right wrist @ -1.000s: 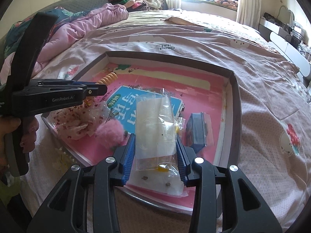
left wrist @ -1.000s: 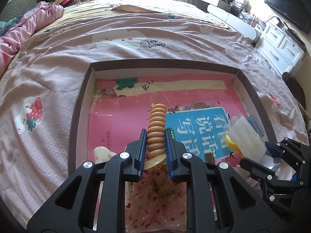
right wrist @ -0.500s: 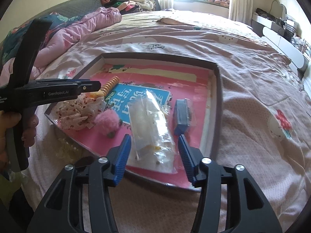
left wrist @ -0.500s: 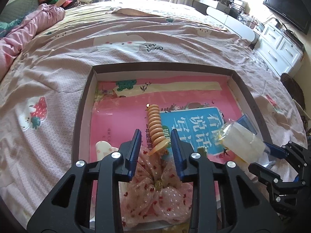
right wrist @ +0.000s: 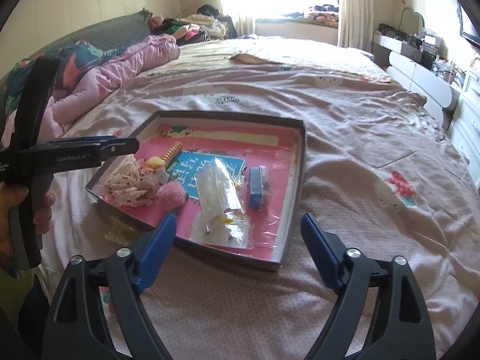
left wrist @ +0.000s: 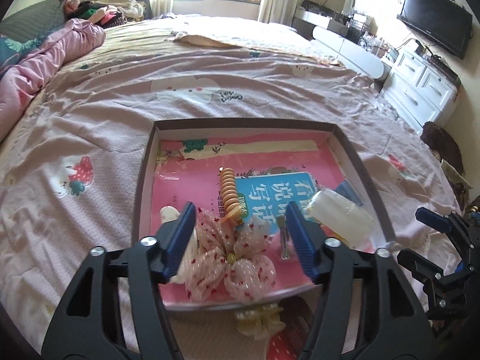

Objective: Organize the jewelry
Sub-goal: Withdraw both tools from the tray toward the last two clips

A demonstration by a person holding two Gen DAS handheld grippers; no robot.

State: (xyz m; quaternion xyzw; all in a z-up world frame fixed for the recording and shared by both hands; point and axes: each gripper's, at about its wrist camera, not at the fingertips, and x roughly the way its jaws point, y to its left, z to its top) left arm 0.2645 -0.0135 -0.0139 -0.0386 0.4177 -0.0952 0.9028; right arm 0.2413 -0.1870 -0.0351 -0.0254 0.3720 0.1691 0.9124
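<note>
A shallow grey box tray [left wrist: 144,180] [right wrist: 301,162] lies on the bed, lined with a pink book. In it lie an orange spiral hair clip [left wrist: 229,190] [right wrist: 171,153], a sheer dotted bow [left wrist: 234,261] [right wrist: 132,183], a clear plastic bag [left wrist: 342,219] [right wrist: 220,195], a blue box [right wrist: 258,187] and a pink pompom [right wrist: 171,195]. My left gripper [left wrist: 243,234] is open and empty above the bow at the tray's near edge. My right gripper [right wrist: 237,249] is open and empty, pulled back over the tray's near corner.
A cream hair clip [left wrist: 261,318] [right wrist: 123,229] lies on the pink bedspread just outside the tray's near edge. A pink quilt [left wrist: 45,57] is heaped at the left. White drawers [left wrist: 420,87] and a TV stand beyond the bed's right side.
My left gripper let go of the orange spiral clip, my right let go of the plastic bag; both opened wide and drew back. Both items now lie in the tray.
</note>
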